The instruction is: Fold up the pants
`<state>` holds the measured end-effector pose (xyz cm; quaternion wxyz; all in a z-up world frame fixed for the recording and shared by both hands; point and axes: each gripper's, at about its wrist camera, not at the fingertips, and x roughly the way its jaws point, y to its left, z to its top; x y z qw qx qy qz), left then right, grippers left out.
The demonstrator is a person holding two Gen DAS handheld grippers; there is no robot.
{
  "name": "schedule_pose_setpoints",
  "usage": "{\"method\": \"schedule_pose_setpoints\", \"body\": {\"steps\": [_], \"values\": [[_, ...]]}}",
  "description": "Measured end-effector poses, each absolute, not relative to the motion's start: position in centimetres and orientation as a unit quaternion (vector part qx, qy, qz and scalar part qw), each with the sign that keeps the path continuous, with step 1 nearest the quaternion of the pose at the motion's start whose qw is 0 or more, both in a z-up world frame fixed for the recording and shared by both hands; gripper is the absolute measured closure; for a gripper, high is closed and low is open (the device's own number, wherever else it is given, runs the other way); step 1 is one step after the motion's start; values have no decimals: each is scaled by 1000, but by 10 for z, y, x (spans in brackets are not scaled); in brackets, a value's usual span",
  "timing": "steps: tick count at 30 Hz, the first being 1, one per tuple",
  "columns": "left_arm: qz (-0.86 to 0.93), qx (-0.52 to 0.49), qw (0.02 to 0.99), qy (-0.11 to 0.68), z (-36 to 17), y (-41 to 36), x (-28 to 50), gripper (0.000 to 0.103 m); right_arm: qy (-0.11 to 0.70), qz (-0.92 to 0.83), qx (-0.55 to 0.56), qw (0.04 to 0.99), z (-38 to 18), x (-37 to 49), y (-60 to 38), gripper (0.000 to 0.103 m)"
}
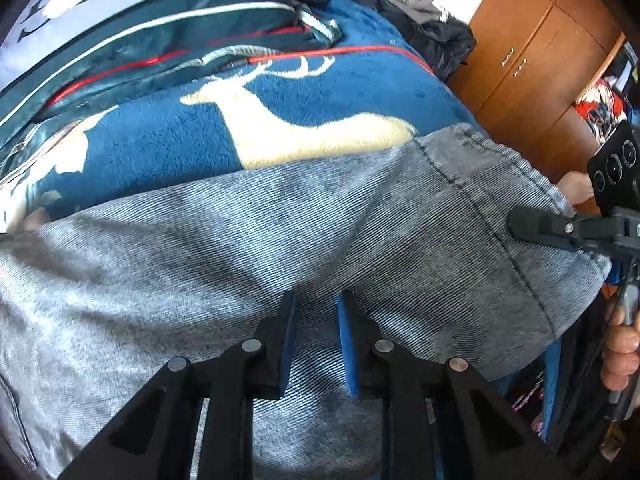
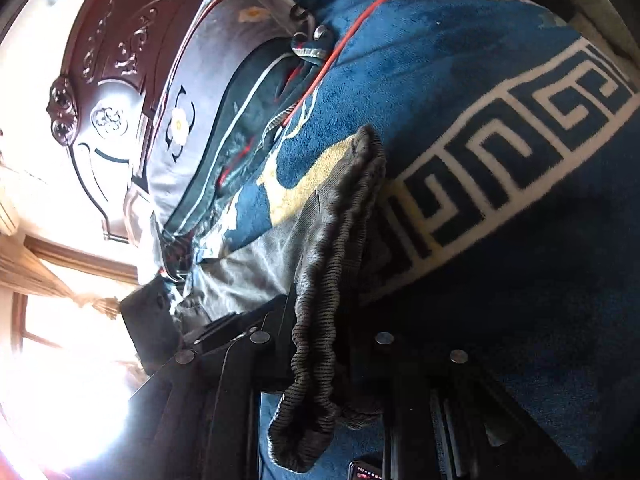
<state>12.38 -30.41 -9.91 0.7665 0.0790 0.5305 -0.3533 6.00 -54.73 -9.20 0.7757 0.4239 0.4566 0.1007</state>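
On the blue deer blanket (image 1: 168,148): grey pants (image 1: 240,248). My left gripper (image 1: 316,344) pinches a fabric fold; my right gripper (image 2: 320,340) clamps the elastic waistband (image 2: 340,240), lifting it, apparently for folding.

Folded quilt (image 1: 168,40) at bed's far side; blanket (image 1: 320,96) bare btwn.

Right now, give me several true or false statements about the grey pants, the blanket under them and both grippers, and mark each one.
1. The grey ribbed pants lie on a blue fleece blanket with a cream deer. True.
2. The right gripper is shut on the pants' elastic waistband. True.
3. The left gripper holds a red towel. False: only grey fabric sits between its fingers.
4. The pants lie on a bare wooden floor. False: they lie on the blanket.
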Motion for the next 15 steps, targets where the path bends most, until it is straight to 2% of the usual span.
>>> {"method": "schedule_pose_setpoints", "body": {"steps": [4,6,9,13,15], "values": [[-343,54,795,498,-84,-282,119,80,450,97,418,783,-85,60,-545,86],[-332,70,767,544,-109,-283,126,80,447,91,399,795,-77,62,-538,86],[-346,75,765,537,-107,-282,126,80,445,93,366,812,-63,69,-521,86],[-361,2,760,541,-91,-254,131,80,441,94,326,831,-43,78,-494,86],[-348,5,765,542,-89,-235,130,80,445,100,309,835,-37,84,-479,86]]}}
